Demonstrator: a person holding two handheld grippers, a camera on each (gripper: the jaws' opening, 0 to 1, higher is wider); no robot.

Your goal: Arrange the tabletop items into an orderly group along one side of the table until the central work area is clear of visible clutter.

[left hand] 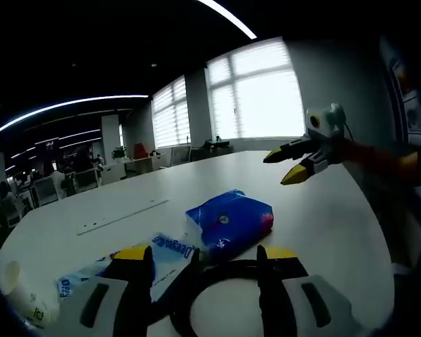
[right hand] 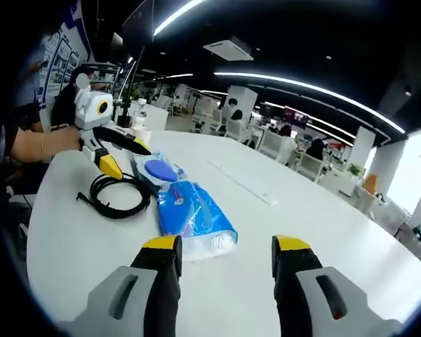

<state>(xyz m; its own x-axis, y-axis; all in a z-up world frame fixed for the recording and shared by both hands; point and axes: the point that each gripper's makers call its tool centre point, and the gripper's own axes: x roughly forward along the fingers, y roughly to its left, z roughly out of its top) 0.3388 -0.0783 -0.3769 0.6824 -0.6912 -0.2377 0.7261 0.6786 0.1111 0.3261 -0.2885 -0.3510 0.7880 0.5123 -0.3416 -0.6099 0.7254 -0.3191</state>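
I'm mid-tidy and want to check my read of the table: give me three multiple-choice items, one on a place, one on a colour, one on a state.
1. Where does the black cable lie?
A. coiled on the white table beside the blue tissue pack
B. on top of the pack
C. hanging off the table edge

2. What colour are the jaw tips of the right hand-held gripper?
A. red
B. yellow
C. green

3. What is the state of the left hand-held gripper?
A. shut on the cable
B. shut on the pack
C. open, holding nothing

Answers: 1 A, the coil lies flat on the tabletop next to the pack. 2 B, both tips show yellow pads. 3 C, its jaws stand apart above the coil with nothing between them.
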